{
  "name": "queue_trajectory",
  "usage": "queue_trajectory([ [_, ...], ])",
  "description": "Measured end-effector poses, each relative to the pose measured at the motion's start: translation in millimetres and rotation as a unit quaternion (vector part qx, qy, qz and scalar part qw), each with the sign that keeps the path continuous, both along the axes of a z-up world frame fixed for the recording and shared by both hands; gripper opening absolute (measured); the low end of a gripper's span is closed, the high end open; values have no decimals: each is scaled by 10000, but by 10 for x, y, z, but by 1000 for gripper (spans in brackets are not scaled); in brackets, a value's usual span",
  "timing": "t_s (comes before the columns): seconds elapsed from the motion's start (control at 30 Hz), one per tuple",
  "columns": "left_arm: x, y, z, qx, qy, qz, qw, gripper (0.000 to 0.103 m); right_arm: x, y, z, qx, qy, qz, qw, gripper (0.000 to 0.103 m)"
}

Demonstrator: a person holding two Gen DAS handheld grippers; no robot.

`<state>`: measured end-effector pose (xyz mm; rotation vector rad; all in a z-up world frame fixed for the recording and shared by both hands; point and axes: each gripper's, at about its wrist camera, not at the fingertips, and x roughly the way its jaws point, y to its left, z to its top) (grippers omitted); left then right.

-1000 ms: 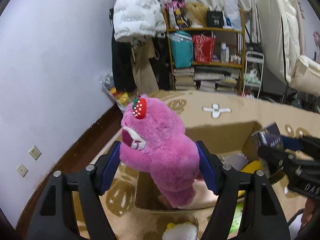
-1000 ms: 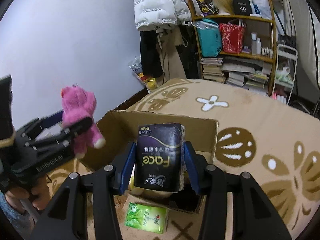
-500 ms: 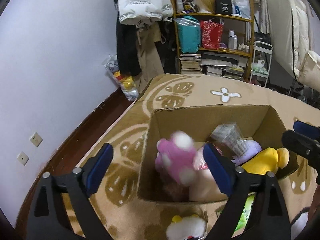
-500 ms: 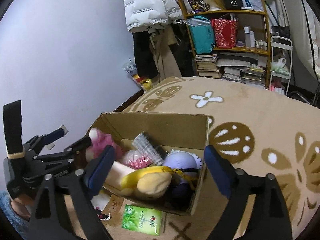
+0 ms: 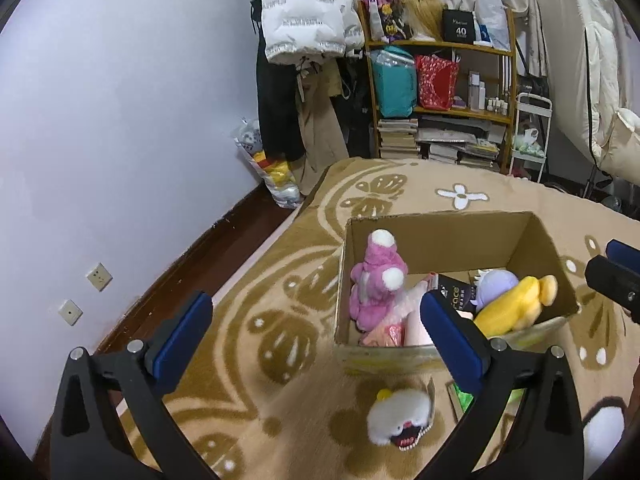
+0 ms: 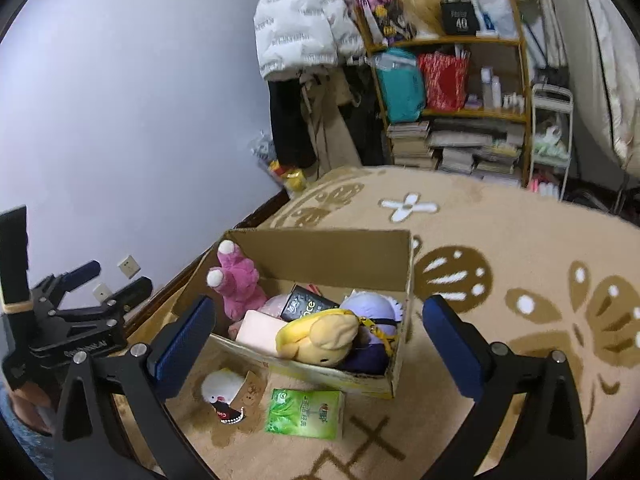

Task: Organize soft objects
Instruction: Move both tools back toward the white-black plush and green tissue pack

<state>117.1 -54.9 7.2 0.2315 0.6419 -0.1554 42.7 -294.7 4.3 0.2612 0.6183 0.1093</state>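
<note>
You are holding both grippers over the rug with the jaws spread wide and nothing between them. Your left gripper [image 5: 316,320] is looking down at the cardboard box [image 5: 440,222], and your right gripper [image 6: 320,320] is looking at the same box from the other side.

The box is already holding the pink bear [image 5: 376,280], the dark tissue pack [image 5: 454,290], a yellow plush [image 5: 512,306] and a purple plush [image 5: 498,282]. 2 soft things are lying outside it on the rug, just beside its near wall: the white fluffy toy [image 5: 396,414] and the green tissue pack [image 6: 306,414].

In the left view, the white toy is sitting at about 5 o'clock from the gap between your jaws, low and close, nearer the right-hand finger than the left. In the right view, the green pack is lying at about 6 o'clock, almost straight under the gap, with the white toy at about 7 o'clock beside the left-hand finger.

The green pack is lying flat with its long axis running roughly 9 to 3 across the right view, so your right jaws are probably needing a quarter turn to close across its short side. My judgement: the right gripper is the better placed for the pack, the left for the toy, and each is needing to drop down and back toward you
</note>
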Motion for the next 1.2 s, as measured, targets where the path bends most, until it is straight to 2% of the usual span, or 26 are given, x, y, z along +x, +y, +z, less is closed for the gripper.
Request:
queue_trajectory([
  [0.23, -275, 111, 284, 17, -99, 65, 9999, 103, -265, 111, 228, -174, -165, 62, 9997, 103],
  [0.6, -696, 345, 334, 131, 44, 92, 9999, 103, -647, 239, 295, -119, -211, -55, 9997, 103],
  [0.9, -776, 385, 136, 152, 331, 64, 9993, 103, -744, 240, 168, -240, -48, -142, 9996, 103],
  [1.07, -707, 327, 8, 194, 356, 72, 9992, 103, -760, 234, 16, -293, -184, -163, 9993, 103],
  [1.2, -647, 282, -107, 40, 323, -176, 9993, 103, -685, 204, -145, -131, -61, -136, 9998, 103],
])
